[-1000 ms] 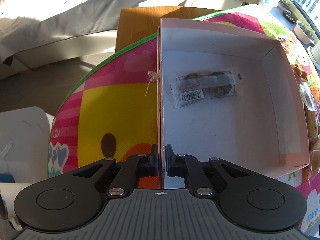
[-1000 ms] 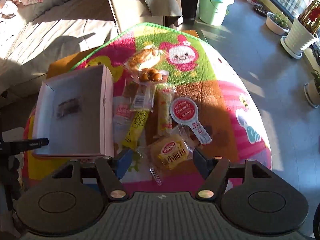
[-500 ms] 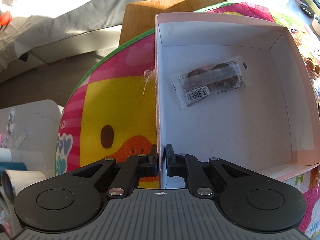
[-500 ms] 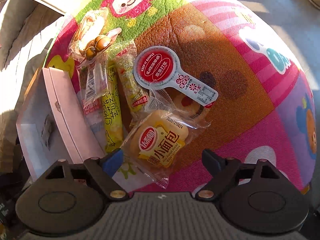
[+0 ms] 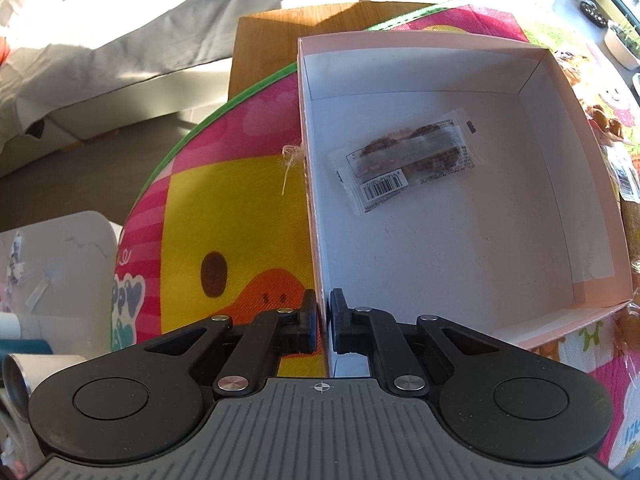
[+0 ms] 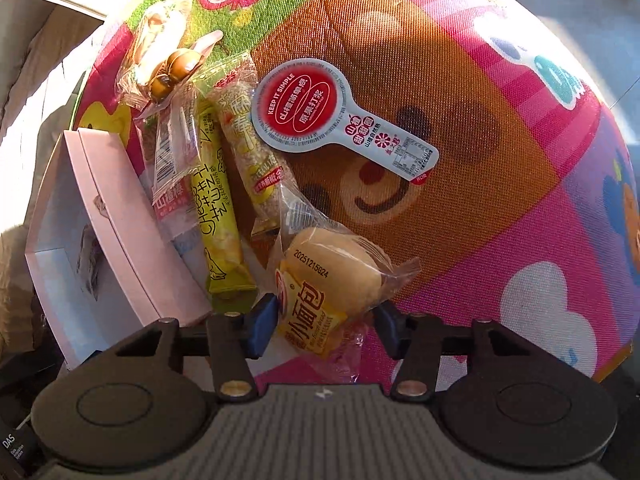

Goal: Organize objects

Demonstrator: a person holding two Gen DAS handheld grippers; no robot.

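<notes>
- Box (image 5: 472, 248), pink outside and white inside, stands open on the colourful mat (image 5: 224, 208) that covers the desk; in the right wrist view it lies at the left edge
- One clear packet (image 5: 408, 168) with dark snacks and a barcode lies flat on the box floor, nearer the far wall
- Left hand-held gripper (image 5: 324, 320) is clamped on the near left wall of the box, one finger outside and one inside
- Right hand-held gripper (image 6: 326, 326) has its fingers spread wide, and the bread pack (image 6: 320, 284) lies between them; the left finger touches the wrapper, the right one is just beside its crimped end
- Bread pack rests on the mat, just right of the box
- Beyond it lie a yellow cheese stick (image 6: 218, 216) and a cereal bar (image 6: 250, 148), side by side, close to the box wall
- Red paddle-shaped pack (image 6: 316, 108) lies further right on the mat
- Clear bags with brown round snacks (image 6: 172, 68) sit at the far end of the row
</notes>
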